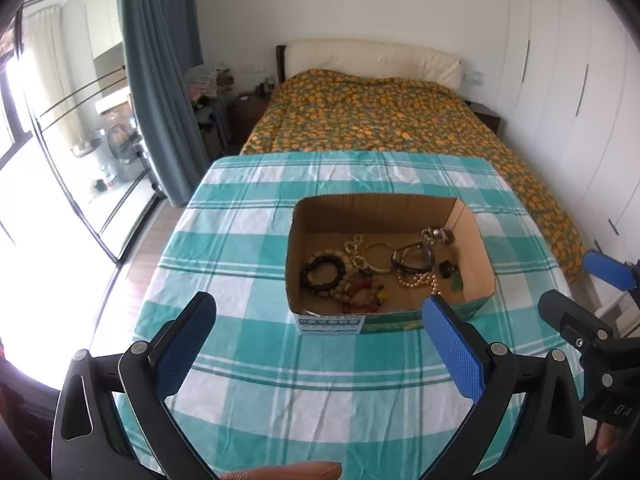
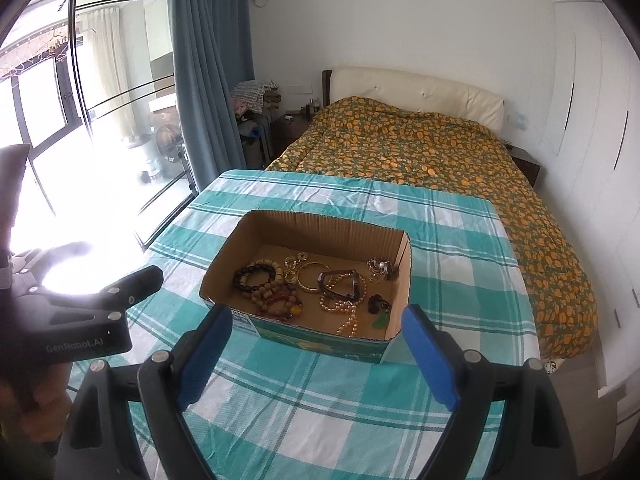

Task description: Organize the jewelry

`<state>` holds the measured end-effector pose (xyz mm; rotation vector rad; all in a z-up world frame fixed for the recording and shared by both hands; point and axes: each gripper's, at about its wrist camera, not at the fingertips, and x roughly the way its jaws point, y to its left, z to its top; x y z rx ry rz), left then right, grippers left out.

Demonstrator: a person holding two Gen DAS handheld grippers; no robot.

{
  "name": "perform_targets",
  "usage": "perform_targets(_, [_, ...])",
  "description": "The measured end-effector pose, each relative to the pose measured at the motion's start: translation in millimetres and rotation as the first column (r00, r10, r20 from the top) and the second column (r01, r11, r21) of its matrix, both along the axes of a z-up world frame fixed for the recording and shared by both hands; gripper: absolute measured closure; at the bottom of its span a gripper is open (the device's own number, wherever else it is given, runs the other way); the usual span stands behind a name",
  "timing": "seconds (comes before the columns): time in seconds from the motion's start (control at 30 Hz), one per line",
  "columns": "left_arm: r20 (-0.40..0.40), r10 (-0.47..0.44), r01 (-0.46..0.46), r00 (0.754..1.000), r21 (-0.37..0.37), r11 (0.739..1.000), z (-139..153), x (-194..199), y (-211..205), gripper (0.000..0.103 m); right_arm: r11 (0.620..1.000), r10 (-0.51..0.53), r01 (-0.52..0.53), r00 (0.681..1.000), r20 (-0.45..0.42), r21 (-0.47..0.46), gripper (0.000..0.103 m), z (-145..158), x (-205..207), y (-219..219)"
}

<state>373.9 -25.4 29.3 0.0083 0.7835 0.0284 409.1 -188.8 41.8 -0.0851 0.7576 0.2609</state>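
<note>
Jewelry [image 1: 376,268] lies in a cardboard box [image 1: 476,240], beyond both gaping grippers.

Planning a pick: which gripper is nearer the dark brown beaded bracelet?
Left, likely: left gripper sits beside the bracelet end of the cardboard box; right gripper off the opposite end.

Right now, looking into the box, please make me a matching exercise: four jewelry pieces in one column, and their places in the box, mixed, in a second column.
1. dark bead bracelet
2. gold bangle
3. pearl strand
4. green pendant

A. near the right wall
B. far left of the pile
C. front middle, below the dark strap
D. middle, toward the back

Pairs: 1-B, 2-D, 3-C, 4-A
</note>
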Motion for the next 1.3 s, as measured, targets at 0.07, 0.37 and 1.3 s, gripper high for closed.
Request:
perform_targets(0.07, [0.006, 0.002, -0.002, 1.0, -0.002, 1.0, 3.4, -2.8, 0.6, 0.0, 1.0, 0.006, -0.006, 1.0, -0.001, 0.01, 0.015, 2.4, -2.5, 0.7])
perform_targets(0.37, [0.034, 0.011, -0.011, 0.999, 0.004, 1.0, 11.9, -9.5, 1.7, 0.0, 1.0, 0.017, -0.017, 1.0, 0.008, 0.025, 0.015, 8.7, -9.1, 0.4])
perform_targets(1.3, [0.034, 0.039, -0.04, 0.999, 0.038, 0.998, 11.0, -11.1, 3.9, 0.0, 1.0, 0.008, -0.008, 1.0, 0.014, 0.019, 0.015, 12.3, -11.2, -0.5])
